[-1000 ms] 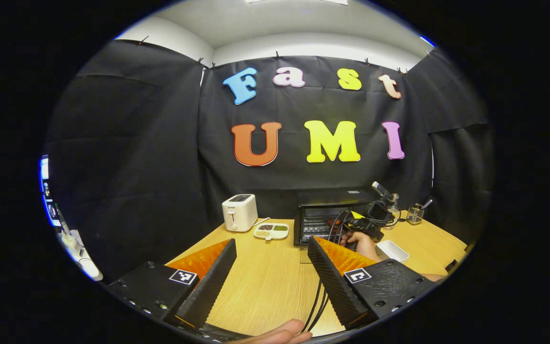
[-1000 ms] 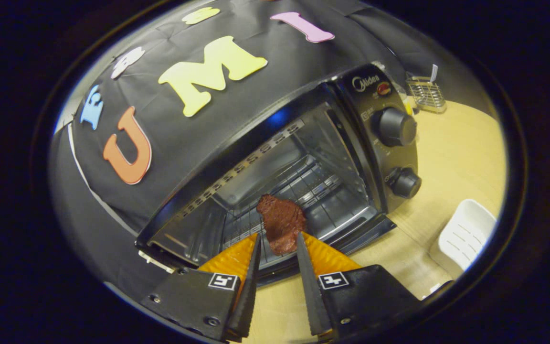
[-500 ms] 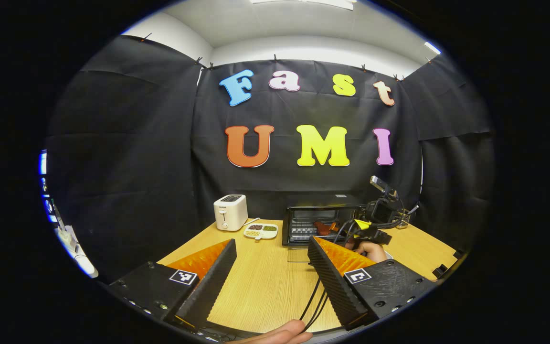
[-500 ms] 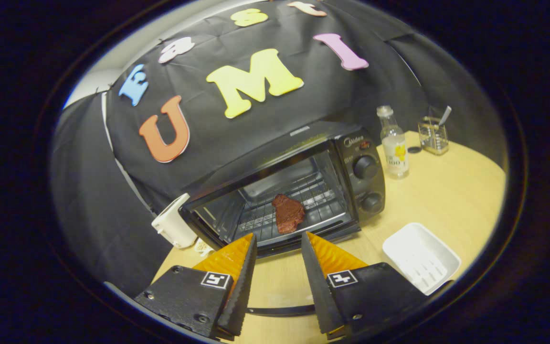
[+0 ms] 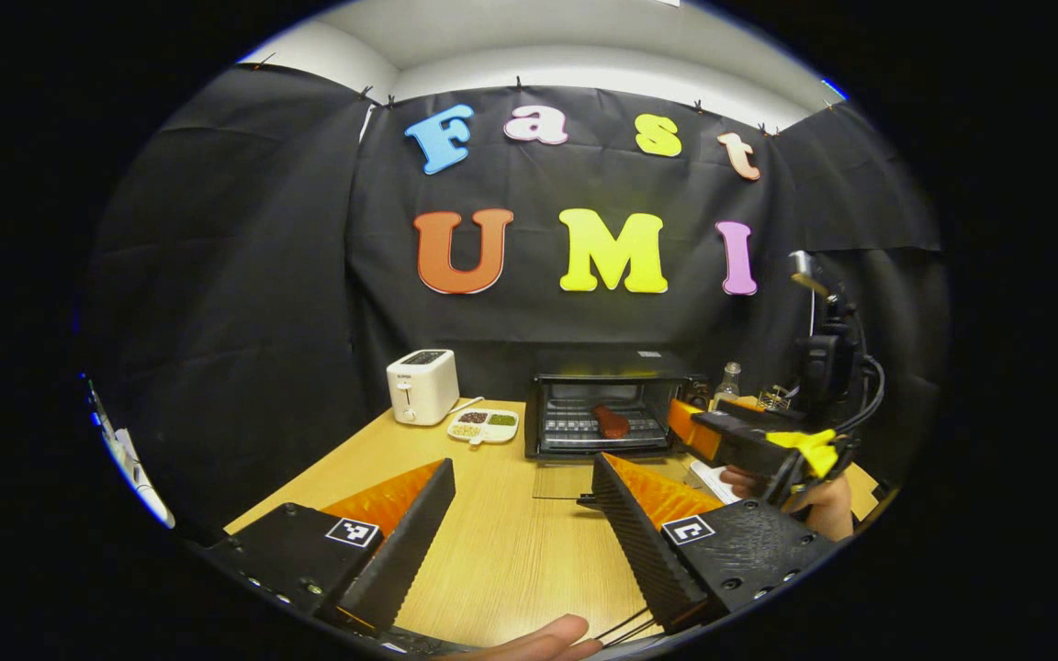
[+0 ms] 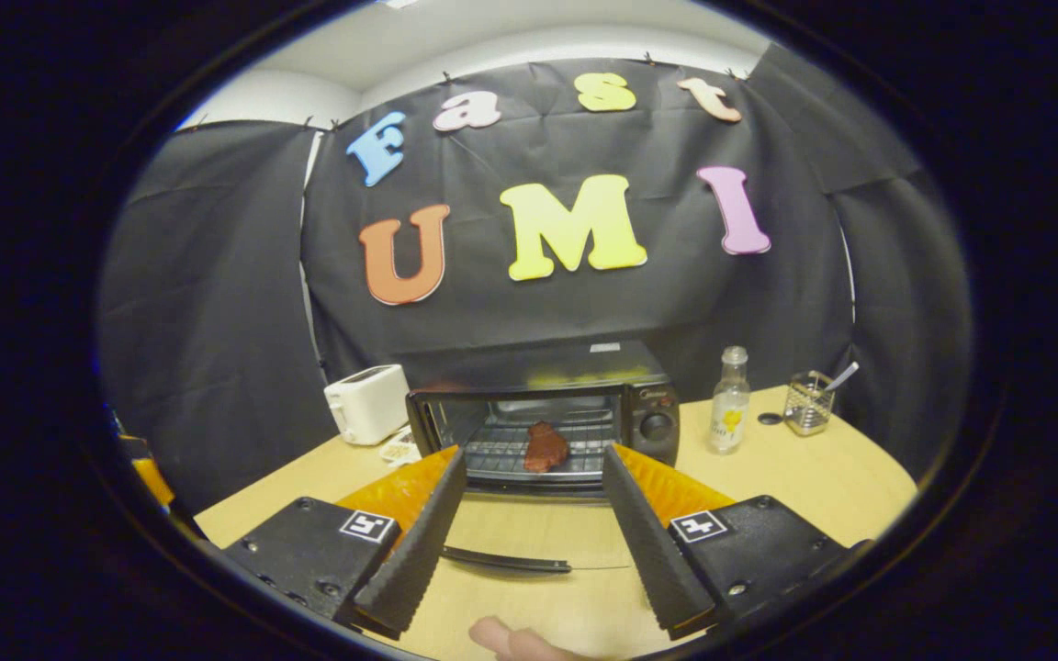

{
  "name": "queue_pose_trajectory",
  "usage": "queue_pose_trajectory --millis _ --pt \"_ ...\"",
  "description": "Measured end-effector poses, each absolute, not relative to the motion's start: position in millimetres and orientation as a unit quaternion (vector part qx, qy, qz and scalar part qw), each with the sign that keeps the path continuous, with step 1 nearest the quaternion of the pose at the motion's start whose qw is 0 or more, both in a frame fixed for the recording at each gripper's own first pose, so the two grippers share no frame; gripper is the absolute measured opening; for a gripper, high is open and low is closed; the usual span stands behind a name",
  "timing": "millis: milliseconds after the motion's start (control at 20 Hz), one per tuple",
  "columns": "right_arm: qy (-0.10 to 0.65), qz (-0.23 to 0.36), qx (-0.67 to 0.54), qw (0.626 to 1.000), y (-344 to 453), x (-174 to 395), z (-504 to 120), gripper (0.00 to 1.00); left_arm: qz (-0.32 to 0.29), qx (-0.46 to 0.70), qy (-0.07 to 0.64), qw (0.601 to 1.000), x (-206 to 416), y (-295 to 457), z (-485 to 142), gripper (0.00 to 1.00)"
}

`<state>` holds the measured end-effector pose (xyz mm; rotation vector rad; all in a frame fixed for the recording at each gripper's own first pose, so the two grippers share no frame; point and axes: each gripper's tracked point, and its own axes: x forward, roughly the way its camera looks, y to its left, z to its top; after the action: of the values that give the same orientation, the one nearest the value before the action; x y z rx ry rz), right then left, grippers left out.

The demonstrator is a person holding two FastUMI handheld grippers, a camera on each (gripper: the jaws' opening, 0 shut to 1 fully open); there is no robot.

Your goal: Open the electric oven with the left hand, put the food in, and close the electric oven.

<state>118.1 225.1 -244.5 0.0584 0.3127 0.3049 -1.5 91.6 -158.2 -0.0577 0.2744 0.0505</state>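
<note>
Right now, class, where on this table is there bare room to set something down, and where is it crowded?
Free: the bare wooden table between the left gripper and the oven's lowered glass door, and the right side in front of the bottle and wire holder. Crowded: the back left, where toaster, divided dish and open oven sit close together.

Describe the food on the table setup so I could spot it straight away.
Find the black electric oven at the back of the wooden table, its glass door folded down flat. Inside, on the wire rack, lies the food: a reddish-brown, meat-like lump, unlike the white toaster and clear bottle flanking the oven.
</note>
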Motion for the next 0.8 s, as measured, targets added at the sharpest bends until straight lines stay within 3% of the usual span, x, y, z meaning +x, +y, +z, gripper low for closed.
queue_pose_trajectory --millis 300,550,800 --pt "0.114 0.152 0.012 0.982 174 74 -184 0.99 -0.026 -0.031 0.198 0.979 54 52 -217 0.96" --pt "0.085 0.132 -0.01 0.987 125 46 -146 0.99 -0.067 -0.016 0.307 0.949 88 7 -308 0.96" --pt "0.07 0.102 -0.003 0.992 78 30 -131 0.96 -0.082 -0.003 0.349 0.934 106 -24 -349 0.97"
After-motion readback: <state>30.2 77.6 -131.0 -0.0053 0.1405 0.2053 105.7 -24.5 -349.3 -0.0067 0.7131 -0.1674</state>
